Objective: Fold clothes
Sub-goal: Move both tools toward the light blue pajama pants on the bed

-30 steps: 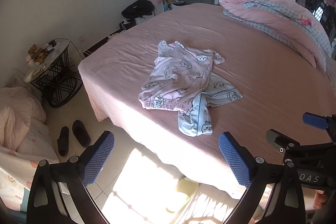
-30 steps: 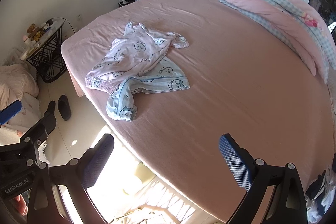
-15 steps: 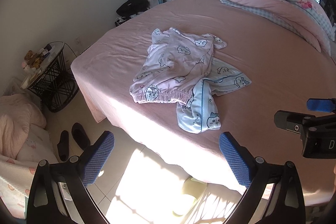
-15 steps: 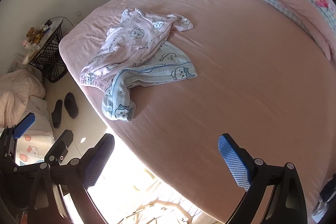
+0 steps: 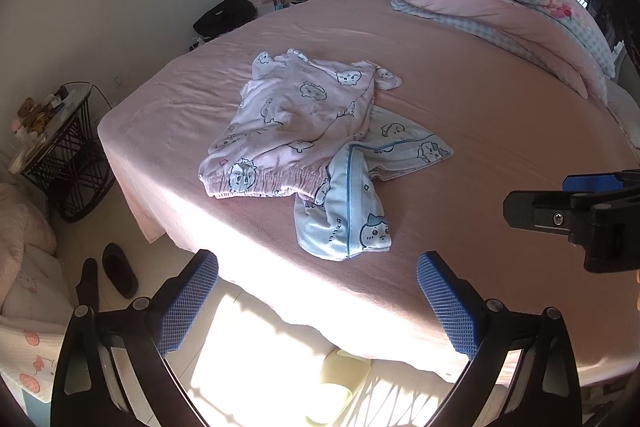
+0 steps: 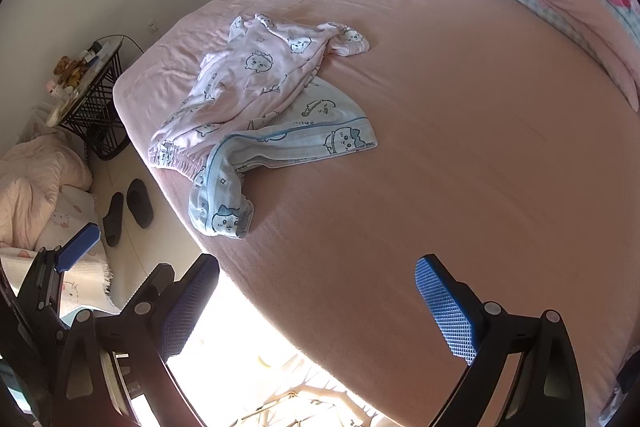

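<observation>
Two hand-held grippers (image 5: 318,301) (image 6: 316,301) agape, empty; pink pyjama pants (image 5: 296,119) waistband twd bed (image 5: 480,131) edge.

Pink pyjama trousers (image 5: 296,123): soft matt cloth, crumpled, printed, gathered elastic waistband. Blue pyjama top (image 5: 352,203): same thin matt cloth, darker blue piping. Bed (image 5: 500,131) sheet: pink matt fabric, slightly fuzzy, faint creases. Quilt (image 5: 500,3): plush pink fleece, checked cotton lining. Left tongs (image 5: 318,301), right tongs (image 6: 316,303): black matt plastic arms, metal screws, blue rubbery pads with knobbly grid texture. Floor (image 5: 256,355): glossy pale tile. Slippers (image 5: 108,277): dark matt felt-like.
</observation>
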Demonstrator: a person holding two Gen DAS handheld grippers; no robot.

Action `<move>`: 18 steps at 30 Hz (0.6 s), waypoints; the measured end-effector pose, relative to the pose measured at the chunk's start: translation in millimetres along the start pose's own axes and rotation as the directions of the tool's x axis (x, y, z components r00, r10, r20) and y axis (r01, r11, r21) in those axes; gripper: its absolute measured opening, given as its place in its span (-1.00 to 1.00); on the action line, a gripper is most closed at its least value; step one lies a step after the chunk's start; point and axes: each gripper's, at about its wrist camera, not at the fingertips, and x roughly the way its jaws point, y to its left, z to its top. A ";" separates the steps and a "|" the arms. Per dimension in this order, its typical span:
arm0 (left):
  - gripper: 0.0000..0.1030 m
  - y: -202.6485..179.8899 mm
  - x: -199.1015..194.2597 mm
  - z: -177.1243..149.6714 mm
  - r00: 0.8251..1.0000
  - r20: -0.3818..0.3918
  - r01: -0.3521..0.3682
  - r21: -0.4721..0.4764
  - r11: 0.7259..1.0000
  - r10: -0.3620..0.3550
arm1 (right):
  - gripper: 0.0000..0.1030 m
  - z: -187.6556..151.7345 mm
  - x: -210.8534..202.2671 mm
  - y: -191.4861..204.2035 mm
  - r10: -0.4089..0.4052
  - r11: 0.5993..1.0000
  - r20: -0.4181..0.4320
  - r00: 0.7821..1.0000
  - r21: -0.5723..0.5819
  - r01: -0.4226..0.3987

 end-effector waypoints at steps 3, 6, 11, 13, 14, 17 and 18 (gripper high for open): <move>0.97 -4.3 13.7 -2.1 0.999 0.002 -0.036 0.017 0.999 0.036 | 0.91 1.3 4.7 -2.1 0.018 1.000 0.011 1.000 -0.006 -0.018; 0.97 -5.8 27.1 -2.9 0.999 -0.017 -0.047 0.010 0.999 0.047 | 0.91 3.1 10.2 -2.6 0.022 1.000 0.022 1.000 -0.020 -0.022; 0.97 -9.7 44.1 -3.3 0.998 -0.068 -0.002 -0.007 1.000 0.002 | 0.91 6.2 21.6 -5.8 -0.003 1.000 0.021 1.000 -0.028 0.004; 0.97 -12.1 49.6 -3.2 0.997 -0.082 0.009 -0.005 1.000 -0.009 | 0.91 7.1 25.0 -6.6 -0.001 1.000 0.022 1.000 -0.031 0.001; 0.97 -13.4 51.5 -2.6 0.997 -0.080 0.007 0.000 1.000 -0.007 | 0.91 7.2 27.0 -7.2 0.002 1.000 0.017 1.000 -0.028 -0.002; 0.97 -15.8 55.5 0.4 0.998 -0.067 0.004 0.012 1.000 -0.003 | 0.91 9.5 32.3 -8.8 0.015 1.000 0.003 1.000 -0.013 -0.014; 0.97 -16.3 57.6 1.9 0.998 -0.070 0.004 0.016 1.000 -0.003 | 0.91 10.2 33.3 -9.3 0.018 1.000 0.001 1.000 -0.009 -0.018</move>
